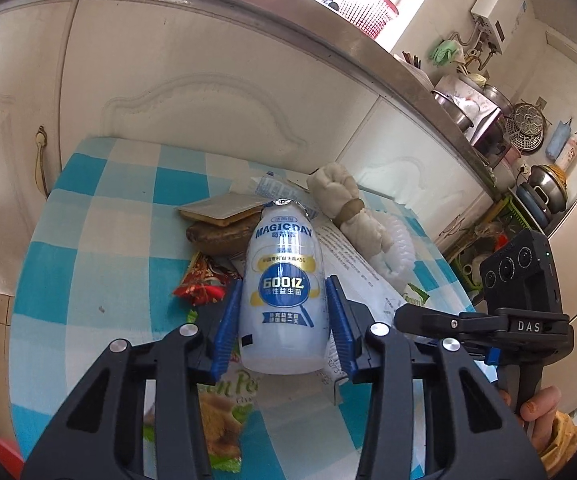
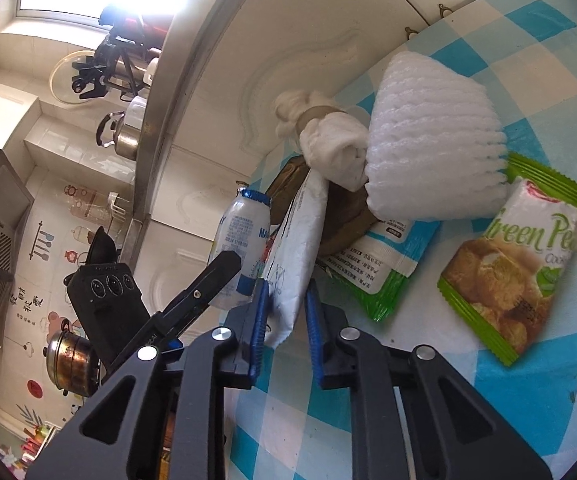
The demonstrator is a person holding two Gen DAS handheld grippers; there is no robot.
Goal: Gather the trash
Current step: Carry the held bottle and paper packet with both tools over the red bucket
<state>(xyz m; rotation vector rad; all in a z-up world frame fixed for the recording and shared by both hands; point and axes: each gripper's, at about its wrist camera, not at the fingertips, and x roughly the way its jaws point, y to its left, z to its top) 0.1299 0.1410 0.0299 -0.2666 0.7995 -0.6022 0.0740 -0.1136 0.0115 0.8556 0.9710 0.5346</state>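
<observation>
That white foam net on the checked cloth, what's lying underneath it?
Under the foam net one end of a rolled white cloth pokes out, beside a blue-and-white printed packet and something brown. How far they run beneath, and anything else there, is covered.

White bottle [image 1: 283, 292] upright; white pouch [image 2: 294, 256] lifted.

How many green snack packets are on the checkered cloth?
2: the Green Pea cookie packet lies alone at right; another green packet sits partly under the white foam net. More may be hidden.
</observation>
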